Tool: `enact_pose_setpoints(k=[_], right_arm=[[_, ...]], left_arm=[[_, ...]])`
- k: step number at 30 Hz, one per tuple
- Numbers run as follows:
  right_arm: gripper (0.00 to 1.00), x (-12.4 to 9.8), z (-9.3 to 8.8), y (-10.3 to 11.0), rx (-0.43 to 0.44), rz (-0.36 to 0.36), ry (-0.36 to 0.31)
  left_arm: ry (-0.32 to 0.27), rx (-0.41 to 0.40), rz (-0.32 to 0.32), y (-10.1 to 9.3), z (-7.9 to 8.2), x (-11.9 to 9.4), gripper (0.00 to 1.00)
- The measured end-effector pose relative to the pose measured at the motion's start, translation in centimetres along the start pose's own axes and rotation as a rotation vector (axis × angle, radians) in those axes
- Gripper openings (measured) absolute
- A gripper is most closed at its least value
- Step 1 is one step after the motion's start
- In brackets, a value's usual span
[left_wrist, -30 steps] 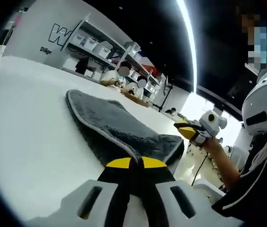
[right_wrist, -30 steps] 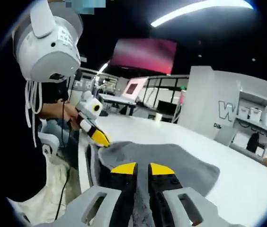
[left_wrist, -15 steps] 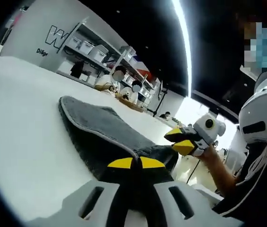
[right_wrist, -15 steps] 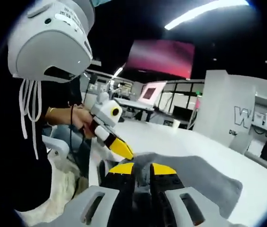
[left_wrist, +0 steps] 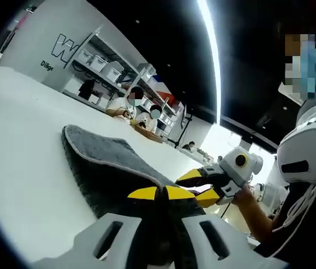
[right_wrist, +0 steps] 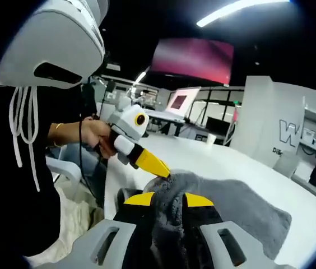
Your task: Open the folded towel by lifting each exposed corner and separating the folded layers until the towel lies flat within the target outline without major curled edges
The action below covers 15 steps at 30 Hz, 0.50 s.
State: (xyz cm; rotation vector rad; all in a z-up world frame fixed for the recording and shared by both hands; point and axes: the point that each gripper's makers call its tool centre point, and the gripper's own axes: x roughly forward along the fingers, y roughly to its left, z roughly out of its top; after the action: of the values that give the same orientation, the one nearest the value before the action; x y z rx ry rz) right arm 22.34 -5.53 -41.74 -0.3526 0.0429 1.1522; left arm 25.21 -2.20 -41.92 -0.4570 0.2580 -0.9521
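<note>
Grey towel lies on the white bench, still folded over on itself, its pale piped edge running in a curve from the far rounded corner toward the camera in the left gripper view. Left tool sits at the bottom of that view, yellow tips pressed together with the towel's near edge caught between them; the dark pile fills the space just behind the tips. Right tool comes in from the right of the same view, yellow tips slightly apart, close beside the towel's near corner, held in a hand above a dark sleeve. In the right gripper view the right tool has a thick bunch of the towel standing up between its yellow tips, jaws spread around the fold and gripping it; the cloth there is raised off the bench while the rest spreads away to the right, flat on the surface. Left tool enters this view from the left, its yellow tip touching the raised bunch at the top, held by a hand. A person in dark clothing wearing a white headset stands at the bench edge. Background: shelving with storage bins, seated people beyond the bench, a ceiling light strip, a reddish screen.
</note>
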Motion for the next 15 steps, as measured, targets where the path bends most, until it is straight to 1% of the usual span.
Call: enact_pose_setpoints(k=[2, 6, 10, 11, 12, 15], right_arm=[[0.14, 0.4, 0.2, 0.2, -0.005, 0.006, 0.001], [0.16, 1.0, -0.1, 0.7, -0.042, 0.019, 0.039], [0.16, 1.4, -0.1, 1.0, -0.049, 0.032, 0.046], [0.15, 1.5, 0.0, 1.0, -0.050, 0.028, 0.046], [0.14, 1.6, 0.2, 0.5, -0.050, -0.007, 0.034], [0.16, 1.7, 0.5, 0.5, -0.039, -0.018, 0.023]], left_arm=[[-0.002, 0.005, -0.006, -0.2, 0.1, 0.1, 0.02], [-0.013, 0.013, -0.018, -0.4, 0.6, 0.1, 0.02], [-0.033, 0.010, -0.019, -0.4, 1.1, 0.1, 0.02], [-0.039, 0.010, -0.020, -0.4, 1.3, 0.2, 0.02], [-0.045, 0.009, -0.020, -0.4, 1.4, 0.2, 0.02], [-0.057, 0.012, -0.021, -0.3, 1.8, 0.2, 0.02]])
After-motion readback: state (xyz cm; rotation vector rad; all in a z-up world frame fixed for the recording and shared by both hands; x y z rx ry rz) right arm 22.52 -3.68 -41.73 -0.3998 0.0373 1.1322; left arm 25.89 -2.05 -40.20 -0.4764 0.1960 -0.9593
